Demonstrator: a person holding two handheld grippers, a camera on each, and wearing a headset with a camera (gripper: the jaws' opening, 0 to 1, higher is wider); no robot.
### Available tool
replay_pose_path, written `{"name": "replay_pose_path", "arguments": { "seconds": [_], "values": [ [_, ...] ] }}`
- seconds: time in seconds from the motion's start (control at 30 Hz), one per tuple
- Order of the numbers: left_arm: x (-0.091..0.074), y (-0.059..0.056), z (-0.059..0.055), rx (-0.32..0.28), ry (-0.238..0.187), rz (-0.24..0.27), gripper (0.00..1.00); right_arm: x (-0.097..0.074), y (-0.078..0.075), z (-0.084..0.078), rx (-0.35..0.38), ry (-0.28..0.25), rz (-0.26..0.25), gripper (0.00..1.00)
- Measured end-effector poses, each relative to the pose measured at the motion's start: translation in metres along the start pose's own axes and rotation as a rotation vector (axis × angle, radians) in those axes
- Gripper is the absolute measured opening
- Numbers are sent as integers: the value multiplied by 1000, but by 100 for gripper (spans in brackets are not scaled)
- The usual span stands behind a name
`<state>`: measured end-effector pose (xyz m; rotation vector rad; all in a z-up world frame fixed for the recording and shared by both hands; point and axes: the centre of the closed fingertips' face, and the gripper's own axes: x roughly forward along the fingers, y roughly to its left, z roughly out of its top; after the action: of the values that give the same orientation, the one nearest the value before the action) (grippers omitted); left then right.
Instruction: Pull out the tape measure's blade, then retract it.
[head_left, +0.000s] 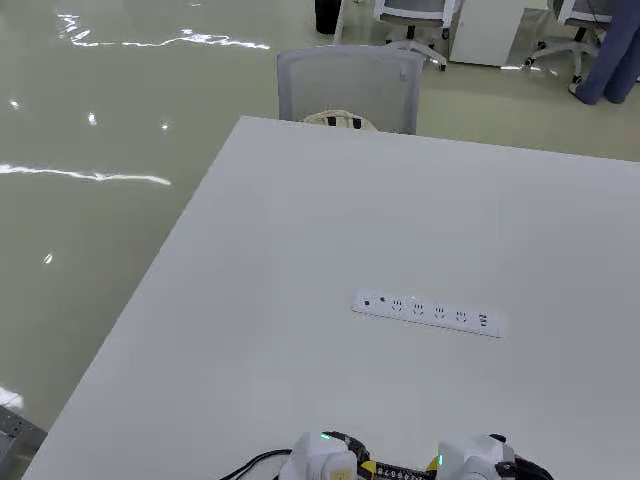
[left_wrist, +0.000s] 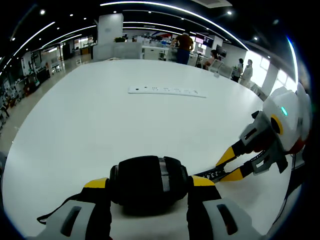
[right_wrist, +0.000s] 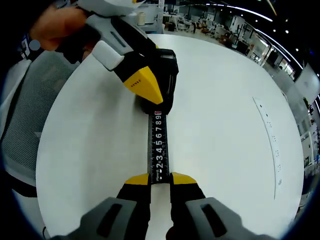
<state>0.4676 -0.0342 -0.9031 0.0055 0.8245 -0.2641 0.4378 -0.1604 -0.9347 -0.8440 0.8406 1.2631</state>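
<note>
My white worktop (head_left: 300, 250) carries a power strip (head_left: 428, 313) (farther out, well apart from my work). Nearer me, my left gripper (left_wrist: 150, 182) clamps the black tape measure (left_wrist: 147, 172), which seems to rest on the surface. My right gripper (right_wrist: 160, 178) pinches its blade (right_wrist: 159, 145), a short length showing.

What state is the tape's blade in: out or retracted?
Partly out: a short numbered stretch of blade runs from the black case to the right gripper, shut on it.
</note>
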Motion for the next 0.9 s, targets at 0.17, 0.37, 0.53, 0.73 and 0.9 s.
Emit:
{"name": "replay_pose_path", "arguments": {
  "seconds": [0.17, 0.37, 0.53, 0.73, 0.9],
  "values": [
    [0, 0, -1, 0, 1, -1, 57, 3, 0, 5, -2, -7, 1, 13],
    [0, 0, 0, 1, 4, -2, 57, 6, 0, 12, -4, -11, 2, 13],
    [1, 0, 0, 0, 6, -2, 57, 9, 0, 17, -6, -12, 4, 13],
    [0, -1, 0, 0, 8, -2, 57, 13, 0, 24, -10, -15, 6, 13],
    [1, 0, -1, -1, 11, -2, 57, 15, 0, 30, -15, -15, 7, 13]
  ]
}}
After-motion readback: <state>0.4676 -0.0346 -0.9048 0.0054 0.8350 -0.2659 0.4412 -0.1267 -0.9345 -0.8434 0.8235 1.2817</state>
